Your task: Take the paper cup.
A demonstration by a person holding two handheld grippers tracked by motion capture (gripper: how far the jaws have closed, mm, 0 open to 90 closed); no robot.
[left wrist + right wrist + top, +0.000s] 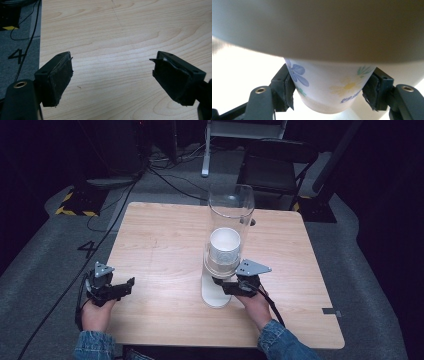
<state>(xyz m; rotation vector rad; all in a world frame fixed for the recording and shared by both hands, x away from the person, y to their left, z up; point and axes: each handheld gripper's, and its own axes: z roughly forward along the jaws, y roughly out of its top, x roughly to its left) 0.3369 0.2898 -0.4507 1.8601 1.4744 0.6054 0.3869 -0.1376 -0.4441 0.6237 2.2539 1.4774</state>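
A: What is the right hand-held gripper (pixel 223 284) doing?

B: It is pinching a paper cup (pixel 329 85) between its two pads, low on the cup's wall. In the right gripper view the jaws are pressing either side of the flowered print, so the cup is being gripped, not merely approached.

A: And where is the cup sitting?

B: It is poking out of the bottom of a tall clear tube (pixel 230 227) standing near the middle of the worktop (pixel 160 245). From above, a stack of white cups (pixel 224 249) is showing inside the tube. I am judging it to be a dispenser, with the lowest cup being taken from beneath, though the close view is blurred by the tube's rim, so I cannot tell whether the cup is already free.

A: Why hold it so low?

B: Probably because that is the one part of the cup hanging clear below the tube.

A: And the left hand-held gripper (pixel 120 287)?

B: It is resting near the worktop's left edge, well apart from the tube, jaws spread wide over bare wood and holding nothing. It seems to be waiting, keeping out of the way.
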